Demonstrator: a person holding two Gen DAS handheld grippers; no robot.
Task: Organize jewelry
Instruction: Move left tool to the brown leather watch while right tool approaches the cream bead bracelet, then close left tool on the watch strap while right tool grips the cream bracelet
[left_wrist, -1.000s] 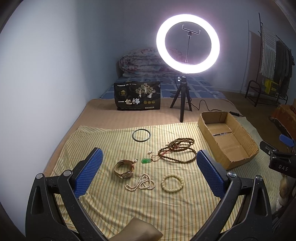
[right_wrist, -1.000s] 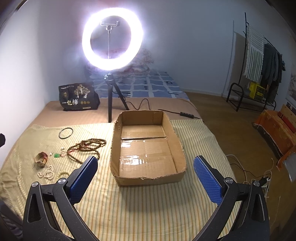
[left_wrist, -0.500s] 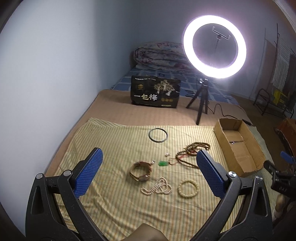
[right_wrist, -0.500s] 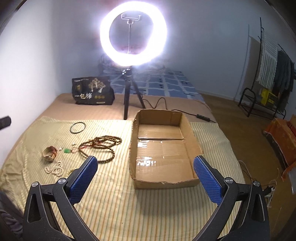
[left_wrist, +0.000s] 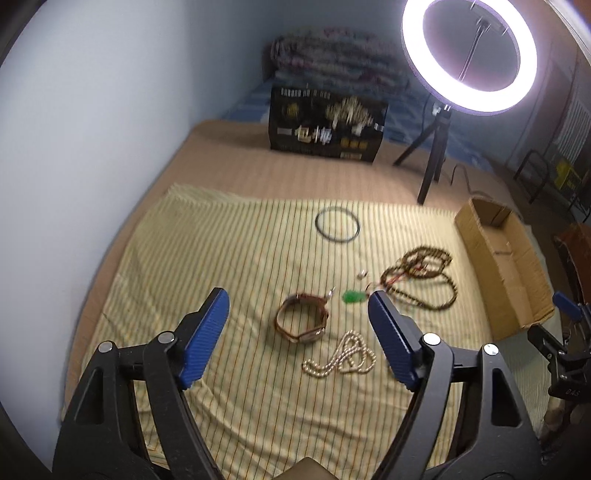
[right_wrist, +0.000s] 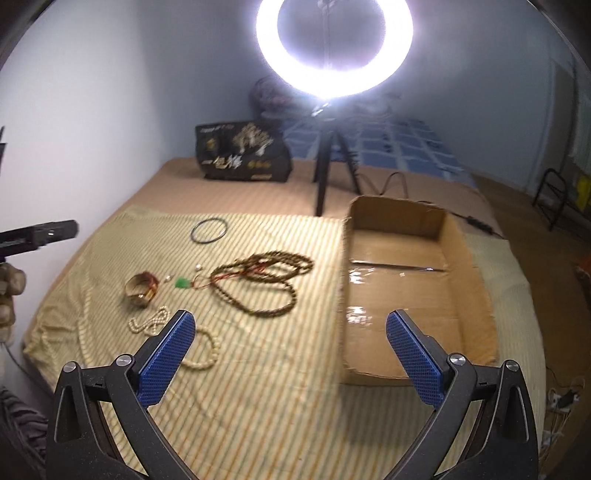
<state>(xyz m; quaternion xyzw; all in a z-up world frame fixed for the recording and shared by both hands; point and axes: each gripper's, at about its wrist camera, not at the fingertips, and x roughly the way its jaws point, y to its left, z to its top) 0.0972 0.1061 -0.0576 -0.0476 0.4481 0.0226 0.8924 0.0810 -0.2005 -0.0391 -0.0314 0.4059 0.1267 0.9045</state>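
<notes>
A bed along a pale blue-grey wall carries a yellow striped cloth (left_wrist: 236, 258) spread over a tan mattress, with a glowing ring light on a black tripod (right_wrist: 334, 44) standing beyond the cloth's far edge and a black printed bag (left_wrist: 327, 125) upright beside it.

The jewelry lies in a loose group toward the middle of the cloth. A thin black bangle (left_wrist: 337, 224) sits alone near the far edge. Nearer, a long brown wooden bead necklace (right_wrist: 264, 282) lies coiled in several loops, with a small green pendant (left_wrist: 352, 296) at its left end. Left of the pendant rests a brown leather-strapped watch (left_wrist: 302, 322), curled on its side. A string of pale pearls (left_wrist: 341, 360) lies in a heap toward the near edge, and a cream bead bracelet (right_wrist: 207, 350) sits just beside it, partly hidden behind a blue pad in the right wrist view.

An open brown cardboard box (right_wrist: 476, 280) sits at the cloth's right edge, its taped floor bare.

The left gripper (left_wrist: 297, 338) hangs above the watch and pearls, jaws wide apart and holding nothing. The right gripper (right_wrist: 290, 363) hangs over the near edge between the bracelet and the box, jaws likewise spread and empty.
</notes>
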